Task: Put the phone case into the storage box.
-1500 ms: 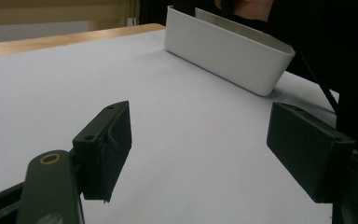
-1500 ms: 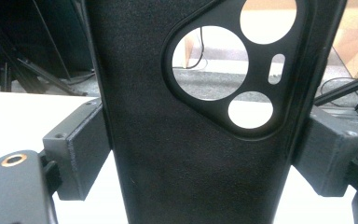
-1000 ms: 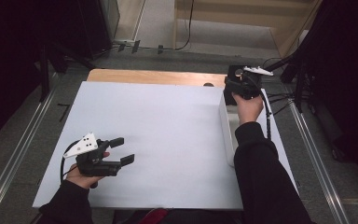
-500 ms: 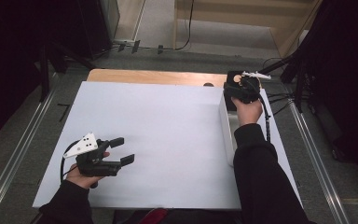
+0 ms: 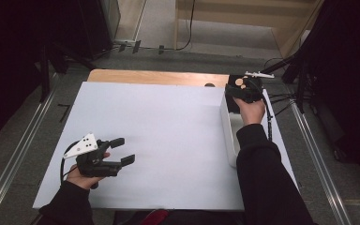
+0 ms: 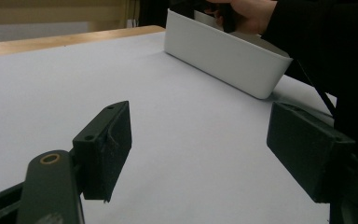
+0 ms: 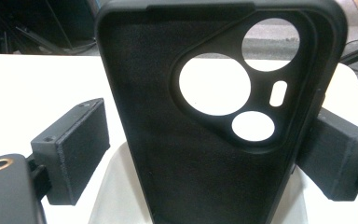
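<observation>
The phone case (image 7: 200, 121) is standing upright between the right gripper (image 7: 205, 154), its long axis vertical; the jaws have just been opening, apparently releasing it.

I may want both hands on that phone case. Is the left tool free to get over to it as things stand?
Probably yes. The left tool is open and holds nothing, and bare white table lies between it and the phone case over the white bin, though it is a long stretch.
</observation>
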Tool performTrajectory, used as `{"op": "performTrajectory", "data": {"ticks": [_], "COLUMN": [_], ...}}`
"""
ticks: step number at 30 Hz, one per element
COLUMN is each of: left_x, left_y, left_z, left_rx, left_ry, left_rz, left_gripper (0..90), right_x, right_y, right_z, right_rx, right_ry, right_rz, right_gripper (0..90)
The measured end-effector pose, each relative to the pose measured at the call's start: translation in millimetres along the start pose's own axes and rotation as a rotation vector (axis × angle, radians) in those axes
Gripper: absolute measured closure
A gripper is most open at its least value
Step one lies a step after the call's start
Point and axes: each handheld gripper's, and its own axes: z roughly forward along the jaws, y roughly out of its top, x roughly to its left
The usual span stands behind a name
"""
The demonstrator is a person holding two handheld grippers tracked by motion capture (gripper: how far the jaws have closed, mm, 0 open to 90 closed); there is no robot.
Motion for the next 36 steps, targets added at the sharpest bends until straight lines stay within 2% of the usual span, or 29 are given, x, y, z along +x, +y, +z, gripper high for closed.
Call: {"op": "performTrajectory", "data": {"ticks": [3, 11, 16, 20, 26, 29, 36], "left_x": [0.0, 0.3, 0.2, 0.0, -0.4, -0.5, -0.3], "left_y": [0.3, 0.1, 0.1, 0.0, 0.0, 0.0, 0.0], "left_z": [0.6, 0.7, 0.7, 1.1, 1.8, 1.8, 2.0], "left_rx": [-0.003, -0.001, 0.002, 0.009, 0.008, 0.007, 0.006], "left_ry": [-0.002, 0.001, 0.0, -0.004, -0.01, -0.01, -0.008], "left_rz": [0.001, 0.001, 0.005, 0.002, 0.003, 0.003, 0.005], "left_gripper": [22.2, 22.2, 22.2, 22.2, 22.2, 22.2, 22.2], "right_x": [0.5, 0.0, 0.6, -0.5, -2.0, -3.5, -3.7], "right_y": [1.1, 5.3, 8.9, 12.6, 21.0, 25.9, 36.3], "right_z": [1.0, 2.0, 0.0, -2.4, -10.3, -13.6, -20.9], "right_rx": [0.013, 0.034, 0.021, 0.012, -0.006, -0.01, -0.015], "right_ry": [-0.003, 0.009, 0.003, -0.001, -0.008, -0.004, -0.022], "right_rz": [-0.012, -0.026, -0.043, -0.034, -0.055, -0.05, -0.08], "right_gripper": [1.6, 1.6, 1.6, 1.6, 1.6, 1.6, 1.6]}}
